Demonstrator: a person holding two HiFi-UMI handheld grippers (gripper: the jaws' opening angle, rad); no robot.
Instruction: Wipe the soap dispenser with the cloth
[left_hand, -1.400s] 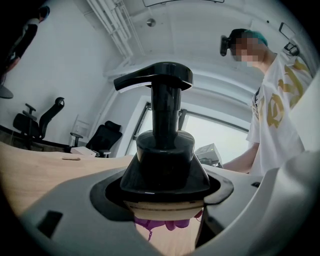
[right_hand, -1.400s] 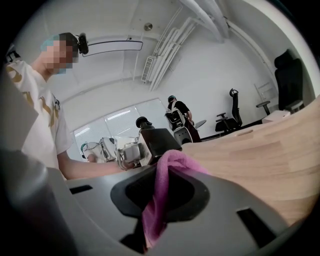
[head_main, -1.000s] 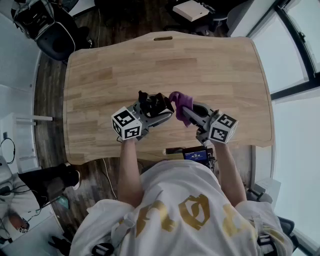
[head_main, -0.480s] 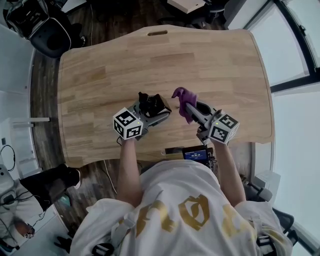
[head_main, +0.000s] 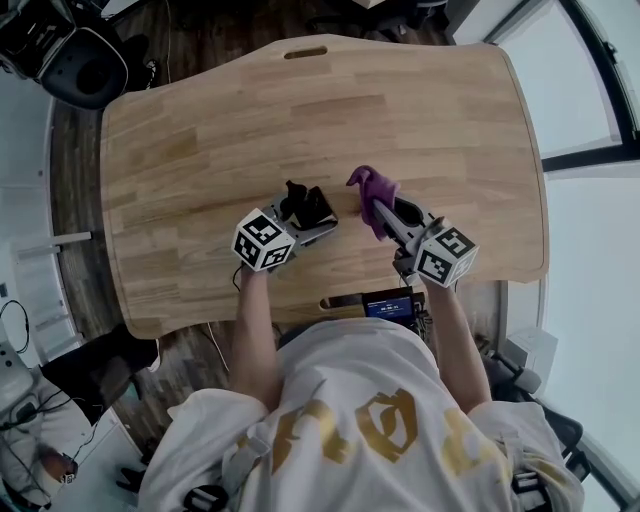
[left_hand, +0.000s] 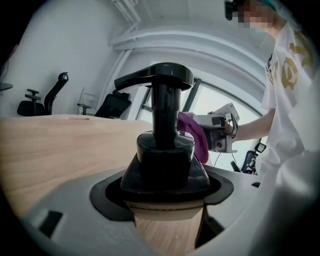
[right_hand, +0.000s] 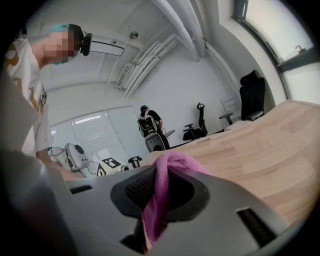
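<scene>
A: Left claw?
B: Left gripper (head_main: 308, 218) is clamped on the black soap dispenser (left_hand: 165, 160), one jaw on each side of its lower body. The dispenser stands upright between the jaws, with the pump spout sticking out sideways above them.
A: Right one?
B: Right gripper (head_main: 388, 218) is closed on the purple cloth (right_hand: 159, 200). The cloth is pinched between the jaws, with a bunched fold poking past the tips.
A: Is the cloth on the dispenser?
B: No. The cloth is off to the left claw's right, near the dispenser but apart from it. Bare wooden table (head_main: 440, 120) shows between them.
A: Where's the dispenser?
B: Right at the left claw's tips, over the tabletop.
</scene>
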